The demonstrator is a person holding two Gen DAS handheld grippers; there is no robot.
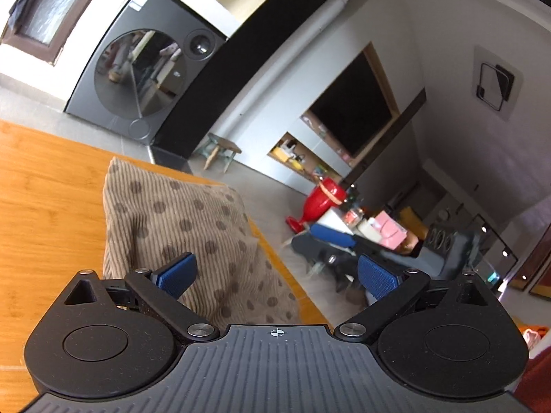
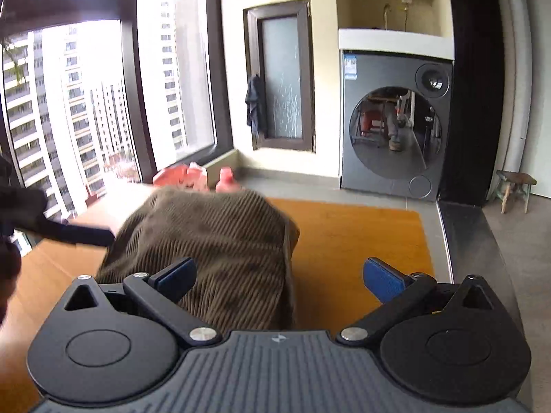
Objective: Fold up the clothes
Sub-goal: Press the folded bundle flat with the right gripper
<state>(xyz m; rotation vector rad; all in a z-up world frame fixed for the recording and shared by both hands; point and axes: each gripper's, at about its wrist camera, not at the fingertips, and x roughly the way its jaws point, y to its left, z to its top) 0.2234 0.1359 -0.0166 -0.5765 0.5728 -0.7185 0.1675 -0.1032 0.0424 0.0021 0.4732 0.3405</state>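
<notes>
A brown ribbed garment with darker dots (image 1: 186, 234) lies folded in a compact block on the wooden table (image 1: 44, 206). It also shows in the right wrist view (image 2: 210, 251). My left gripper (image 1: 277, 275) is open and empty, held above the garment's right edge near the table edge. My right gripper (image 2: 279, 280) is open and empty, just above the garment's near right side. The other gripper (image 2: 69, 232) reaches in from the left and touches or hovers at the garment's left edge.
A grey washing machine (image 2: 396, 124) stands beyond the table. A small wooden stool (image 2: 515, 186) is beside it. Pink items (image 2: 193, 177) lie past the garment by the window. A red vase (image 1: 320, 203) and clutter sit on the floor to the right.
</notes>
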